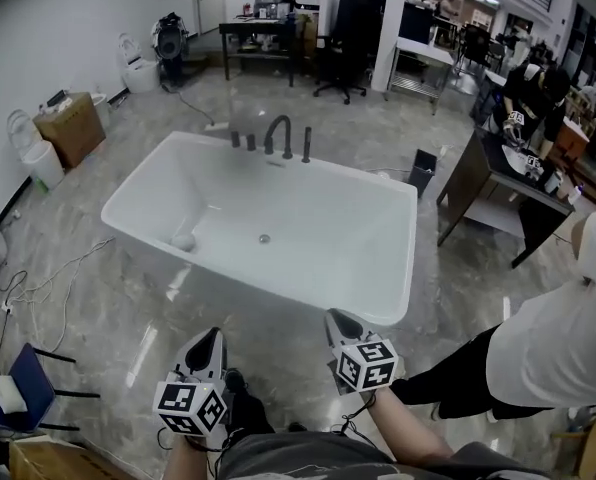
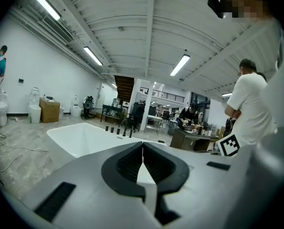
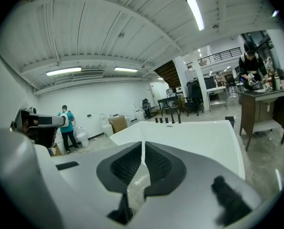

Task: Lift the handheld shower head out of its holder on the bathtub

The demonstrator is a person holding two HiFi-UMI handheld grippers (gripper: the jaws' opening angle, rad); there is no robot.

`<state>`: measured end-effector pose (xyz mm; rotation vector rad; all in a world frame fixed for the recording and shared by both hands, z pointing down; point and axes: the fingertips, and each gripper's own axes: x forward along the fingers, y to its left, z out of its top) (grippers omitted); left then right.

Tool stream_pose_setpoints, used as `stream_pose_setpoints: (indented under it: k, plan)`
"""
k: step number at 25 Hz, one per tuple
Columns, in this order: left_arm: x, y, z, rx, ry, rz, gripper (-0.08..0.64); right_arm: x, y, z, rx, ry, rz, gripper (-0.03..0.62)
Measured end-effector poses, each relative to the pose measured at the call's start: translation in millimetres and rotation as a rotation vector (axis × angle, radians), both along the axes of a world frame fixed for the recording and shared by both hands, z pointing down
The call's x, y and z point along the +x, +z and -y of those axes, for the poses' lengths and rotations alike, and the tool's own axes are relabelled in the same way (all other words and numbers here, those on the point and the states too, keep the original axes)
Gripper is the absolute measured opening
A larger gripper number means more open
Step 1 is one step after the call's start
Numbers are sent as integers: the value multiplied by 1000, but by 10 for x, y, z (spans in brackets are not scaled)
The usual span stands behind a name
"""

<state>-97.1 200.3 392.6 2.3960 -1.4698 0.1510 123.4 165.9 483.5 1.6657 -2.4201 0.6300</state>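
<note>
- Judging task as not started: nothing lifted yet.
- Taking the shower head (image 1: 306, 146) to be the slim upright stick at the right end of the fixtures on the far rim of the bathtub (image 1: 358, 243), seated in its holder. Likely ID only, too small at this range to be sure.
- Noting the curved spout (image 1: 278, 134) just left of it and the short knobs (image 1: 250, 142) further left.
- Reading left claw (image 1: 210, 338) as fully closed, pads together, gripping nothing.
- Reading right claw (image 1: 338, 321) the same: closed tight, empty.
- Placing both claws on the near side of the tub, over the floor, well apart from the fixtures, with the whole basin between.
- Left to do, by my read: get round to the far rim, open one claw, close it on the stick, pull straight up out of the holder.
- Flagging the person in white shirt (image 1: 548, 353) at near right, possibly in the way of a route round that end.
</note>
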Motion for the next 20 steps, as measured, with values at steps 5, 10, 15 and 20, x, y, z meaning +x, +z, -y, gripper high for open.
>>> stream_pose_setpoints:
  k: [5,10,15,20]
  plan:
    - [-120,48,428,5,42,-44,15,-128,85,297,-15,25,-24,34]
    - [-337,111,1013,-8,78,-58,15,-313,106,782,-21,64,-37,34]
    - [-450,158,1621,-35,137,-64,15,-399,82,1260,-28,126,-45,34]
    - [-527,159,2154,-46,216,-66,15,-461,47,1631,-42,200,-60,34]
